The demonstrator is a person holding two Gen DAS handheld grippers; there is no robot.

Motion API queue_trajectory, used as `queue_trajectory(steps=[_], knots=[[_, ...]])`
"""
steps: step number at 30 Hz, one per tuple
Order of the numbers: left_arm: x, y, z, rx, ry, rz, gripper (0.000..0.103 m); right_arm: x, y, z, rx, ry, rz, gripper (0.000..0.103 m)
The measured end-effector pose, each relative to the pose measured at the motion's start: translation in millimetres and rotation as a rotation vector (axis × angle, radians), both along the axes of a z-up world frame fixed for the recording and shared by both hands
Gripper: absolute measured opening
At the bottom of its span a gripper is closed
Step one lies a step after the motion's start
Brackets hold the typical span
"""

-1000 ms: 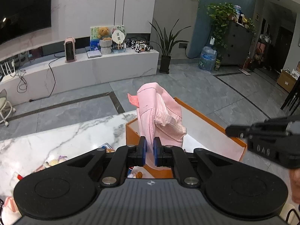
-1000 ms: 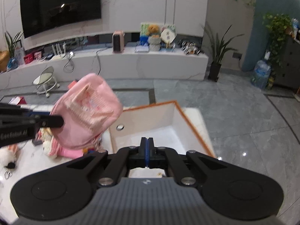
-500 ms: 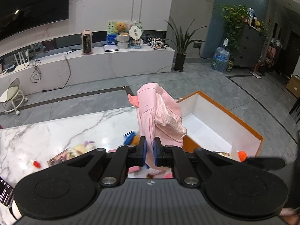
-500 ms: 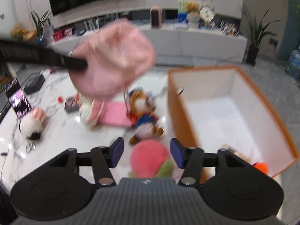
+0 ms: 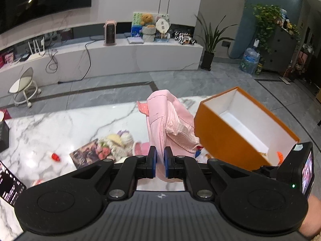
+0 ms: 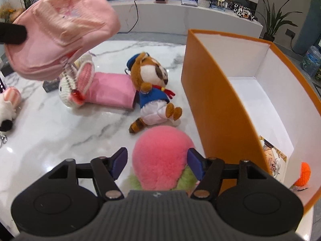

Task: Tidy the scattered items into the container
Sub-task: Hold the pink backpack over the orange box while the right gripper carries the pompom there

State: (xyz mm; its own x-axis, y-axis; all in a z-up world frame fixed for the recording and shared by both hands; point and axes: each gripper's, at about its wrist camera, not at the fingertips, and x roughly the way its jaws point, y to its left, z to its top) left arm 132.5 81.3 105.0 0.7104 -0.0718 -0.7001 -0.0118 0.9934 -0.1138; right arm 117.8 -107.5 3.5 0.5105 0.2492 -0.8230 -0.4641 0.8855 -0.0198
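Observation:
My left gripper [image 5: 159,162] is shut on a pink fabric pouch [image 5: 170,124], held in the air above the marble table [image 5: 60,124], left of the orange box [image 5: 226,140]. The right wrist view shows the same pouch [image 6: 60,32] hanging at upper left. My right gripper [image 6: 157,160] is low over the table beside the orange box [image 6: 216,104], and its jaws are opening. A fluffy pink peach plush [image 6: 162,156] lies between the fingers; the pads stand apart from it. A raccoon plush [image 6: 152,92] in a blue jacket lies just beyond.
A knitted bunny [image 6: 74,84] rests against a pink packet [image 6: 112,90]. A white plush [image 6: 8,110] lies at the left edge. Cards and an orange knitted piece [image 6: 304,173] sit inside the box. A picture card [image 5: 86,154], a small red item [image 5: 55,157] and a phone [image 5: 10,188] lie on the table's left part.
The right gripper dropped from above the box to the table beside it and its jaws opened around the peach plush. The left gripper carried the pouch leftwards, away from the box.

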Motion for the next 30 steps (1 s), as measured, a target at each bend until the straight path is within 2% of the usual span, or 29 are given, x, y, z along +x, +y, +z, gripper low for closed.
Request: queue_trajectory(steps=[6,8,9,20,22,24,27,30], knots=[[4,5,-12,-0.01,0.024,0.003,0.009,8,9,-18,-0.06,0.029,0.011,0.068],[4,6,-14,-0.013,0.025,0.004,0.009,10,10,-22,-0.076,0.039,0.014,0.058],[4,6,-14,-0.015,0.025,0.004,0.009,11,11,-23,-0.087,0.046,0.014,0.049],[1,3,-12,-0.012,0.021,-0.007,0.009,5,6,-13,-0.088,0.05,0.013,0.042],[1,1,-10,-0.011,0.021,-0.01,0.009,3,5,-5,-0.081,0.042,0.013,0.03],[1,-2,-8,-0.01,0.015,-0.014,0.009,1,4,4,-0.076,0.032,0.013,0.01],[1,-6,-4,-0.012,0.004,-0.018,0.009,-1,2,16,-0.075,0.03,0.015,0.003],[-1,-8,-3,-0.015,-0.001,-0.021,0.009,-3,0,18,-0.077,0.037,0.024,0.002]])
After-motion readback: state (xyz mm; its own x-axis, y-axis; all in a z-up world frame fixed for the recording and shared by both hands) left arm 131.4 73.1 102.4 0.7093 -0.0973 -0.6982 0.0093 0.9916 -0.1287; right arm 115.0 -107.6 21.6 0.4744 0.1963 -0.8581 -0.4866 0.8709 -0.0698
